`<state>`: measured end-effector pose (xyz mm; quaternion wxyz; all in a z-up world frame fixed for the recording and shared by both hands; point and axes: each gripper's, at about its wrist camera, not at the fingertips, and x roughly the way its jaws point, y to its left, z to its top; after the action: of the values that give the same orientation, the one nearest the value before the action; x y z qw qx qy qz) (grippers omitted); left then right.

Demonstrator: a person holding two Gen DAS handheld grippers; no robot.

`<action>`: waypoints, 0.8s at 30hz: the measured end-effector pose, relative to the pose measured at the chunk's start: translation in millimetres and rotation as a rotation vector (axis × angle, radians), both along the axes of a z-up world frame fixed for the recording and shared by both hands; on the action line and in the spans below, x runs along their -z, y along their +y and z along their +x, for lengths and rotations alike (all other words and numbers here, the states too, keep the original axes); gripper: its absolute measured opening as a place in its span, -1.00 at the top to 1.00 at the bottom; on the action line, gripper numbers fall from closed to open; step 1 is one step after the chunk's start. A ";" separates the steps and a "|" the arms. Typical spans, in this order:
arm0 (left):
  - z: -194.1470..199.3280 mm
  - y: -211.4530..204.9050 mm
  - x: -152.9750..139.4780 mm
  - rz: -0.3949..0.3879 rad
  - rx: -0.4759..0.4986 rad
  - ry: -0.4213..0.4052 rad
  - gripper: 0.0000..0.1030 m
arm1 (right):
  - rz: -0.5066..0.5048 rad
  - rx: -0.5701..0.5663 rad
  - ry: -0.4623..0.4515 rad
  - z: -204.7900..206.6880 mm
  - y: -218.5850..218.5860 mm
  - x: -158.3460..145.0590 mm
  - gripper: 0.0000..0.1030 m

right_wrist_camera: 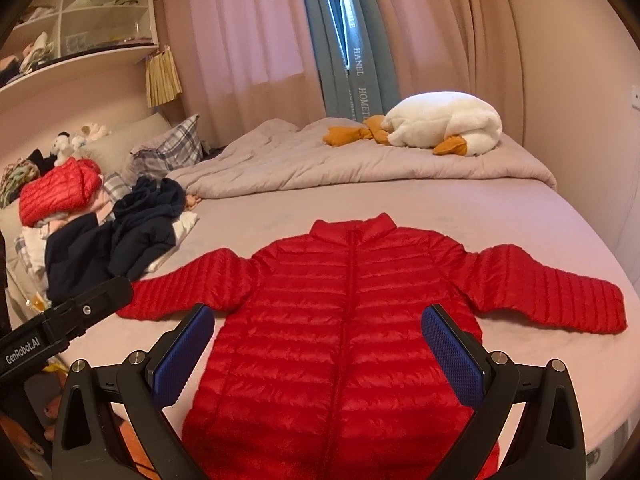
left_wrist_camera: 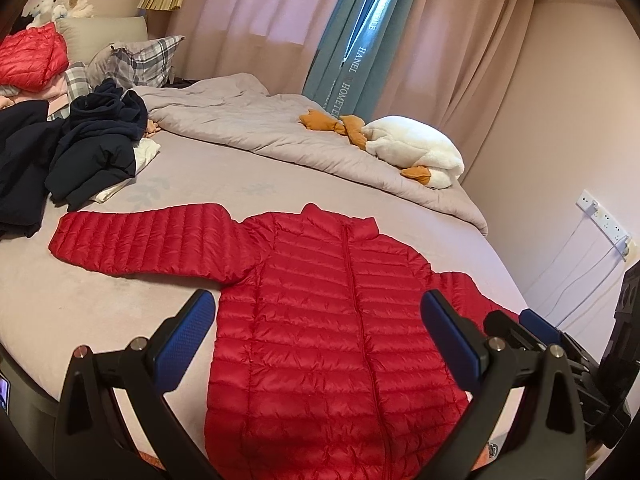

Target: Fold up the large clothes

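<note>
On a pale bed (right_wrist_camera: 520, 216) beneath pink curtains (right_wrist_camera: 248, 40), red jacket (right_wrist_camera: 348, 320) spread flat, dark clothes (right_wrist_camera: 120, 240) piled left, rumpled quilt (right_wrist_camera: 320, 160) behind, left claw (left_wrist_camera: 316, 332) and right claw (right_wrist_camera: 318, 344) both spread wide, empty.

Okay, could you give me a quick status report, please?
Both grippers open, left gripper and right gripper empty. Red jacket flat, sleeves spread, unfolded. Nothing on it.

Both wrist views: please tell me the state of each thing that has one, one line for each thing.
Red puffer jacket: spread flat on the bed, zipped, both sleeves out, unfolded.
Left gripper: jaws open, holding nothing.
Right gripper: jaws open, holding nothing.
Dark clothes: heaped, unfolded.
Second red jacket: bundled on top of a pile.
Grey quilt: rumpled along the far side.
Plush goose: lying on the quilt.
Curtains: almost closed, narrow gap.
</note>
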<state>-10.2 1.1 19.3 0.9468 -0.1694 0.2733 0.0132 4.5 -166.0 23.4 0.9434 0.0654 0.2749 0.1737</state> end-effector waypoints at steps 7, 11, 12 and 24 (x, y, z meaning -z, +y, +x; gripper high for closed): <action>-0.8 -0.3 -0.6 -0.001 0.004 0.002 -0.99 | 0.014 -0.002 0.003 2.6 -1.3 0.2 -0.99; -0.7 -1.9 -0.5 0.007 0.005 0.002 -0.99 | 0.017 0.000 0.004 3.7 -1.8 -0.1 -0.99; -0.7 -1.6 -0.7 0.003 0.005 0.003 -0.99 | 0.018 0.001 0.004 3.9 -1.9 0.0 -0.99; 0.2 -2.5 -2.4 0.037 0.015 -0.002 -0.99 | 0.031 0.008 0.010 5.1 -4.6 0.2 -0.99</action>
<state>-10.0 -1.5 21.6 0.9501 -0.1497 0.2734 0.0110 9.5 -170.6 23.3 0.9416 0.0820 0.2766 0.1738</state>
